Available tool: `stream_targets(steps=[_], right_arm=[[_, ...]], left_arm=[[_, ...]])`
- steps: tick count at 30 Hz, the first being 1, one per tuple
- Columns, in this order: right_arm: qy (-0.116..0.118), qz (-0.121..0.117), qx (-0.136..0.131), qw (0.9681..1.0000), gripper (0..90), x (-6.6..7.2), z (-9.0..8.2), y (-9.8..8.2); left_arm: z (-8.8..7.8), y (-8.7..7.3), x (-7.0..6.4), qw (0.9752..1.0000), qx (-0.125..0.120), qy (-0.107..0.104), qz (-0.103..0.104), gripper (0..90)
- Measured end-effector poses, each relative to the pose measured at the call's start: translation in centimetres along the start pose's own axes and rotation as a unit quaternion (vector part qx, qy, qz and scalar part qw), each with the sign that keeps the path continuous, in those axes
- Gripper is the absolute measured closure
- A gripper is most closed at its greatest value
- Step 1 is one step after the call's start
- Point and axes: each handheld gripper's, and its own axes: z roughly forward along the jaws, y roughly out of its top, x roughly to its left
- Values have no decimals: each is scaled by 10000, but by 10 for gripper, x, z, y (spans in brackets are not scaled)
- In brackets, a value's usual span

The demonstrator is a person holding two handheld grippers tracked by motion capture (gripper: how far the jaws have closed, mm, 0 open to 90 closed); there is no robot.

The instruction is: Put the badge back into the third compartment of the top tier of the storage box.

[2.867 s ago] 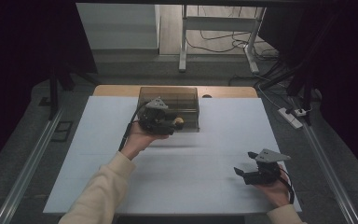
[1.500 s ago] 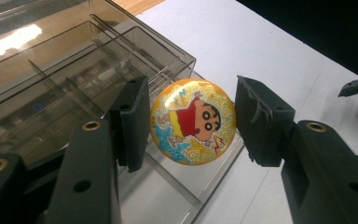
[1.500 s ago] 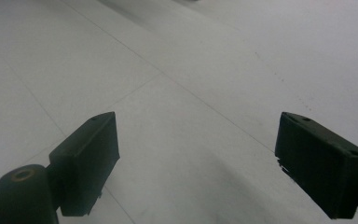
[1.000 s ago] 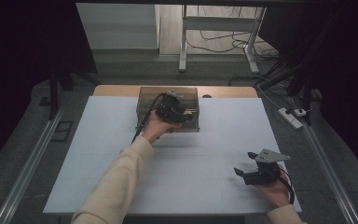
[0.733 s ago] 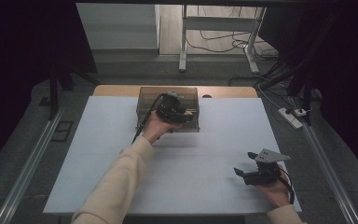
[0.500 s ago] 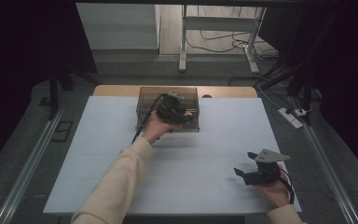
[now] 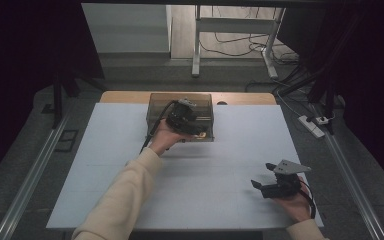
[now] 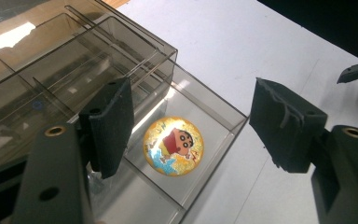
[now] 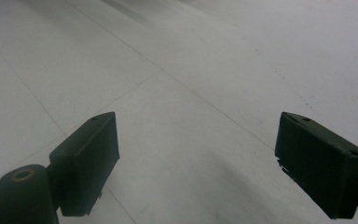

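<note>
A white sheet point(image 7: 130, 165) covers most of a wooden table point(image 7: 245, 98), whose bare edge shows along the far side; beyond it lie a grey floor, the legs of a stand and loose cables, with dark curtains on both sides and a power strip point(image 7: 312, 126) on the floor to the right. At the far middle of the table stands a clear smoky plastic box point(image 7: 205, 102) split by thin walls into several compartments. The left gripper point(image 8: 191, 126) hangs over the box's near right corner, held by a hand in a cream sleeve point(image 7: 115, 200) that reaches in from below. Its jaws have just been opening and now stand apart with nothing pressed between the pads. Below the gap, flat on the floor of the corner compartment, lies a round badge point(image 8: 173, 145) with a cartoon boy in a red shirt on a yellow ground; it touches neither pad and sits nearer the left one in the left gripper view. The compartment's walls rise around the badge, and the dividers of the next cells run just behind the left pad. The right gripper point(image 7: 266, 184) rests low over the sheet near the table's near right corner, well apart from the box, its jaws spread wide over bare white surface point(image 9: 182, 116) with nothing between them.
</note>
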Motion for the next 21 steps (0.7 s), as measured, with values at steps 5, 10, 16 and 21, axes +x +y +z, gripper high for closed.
stream_targets(steps=[5,10,16,21], right_arm=[[-19,15,12,10000,135,0,-1,0],[-15,15,11,10000,135,0,-1,0],[-19,26,-3,10000,135,0,-1,-1],[-10,15,19,10000,135,0,-1,0]], left_arm=[[-12,-8,-5,9998,24,1,187,291],[-24,-15,-9,9996,-27,61,269,284],[-35,-21,-16,9993,-119,-1,350,277],[-46,-31,-22,9988,-208,3,434,271]])
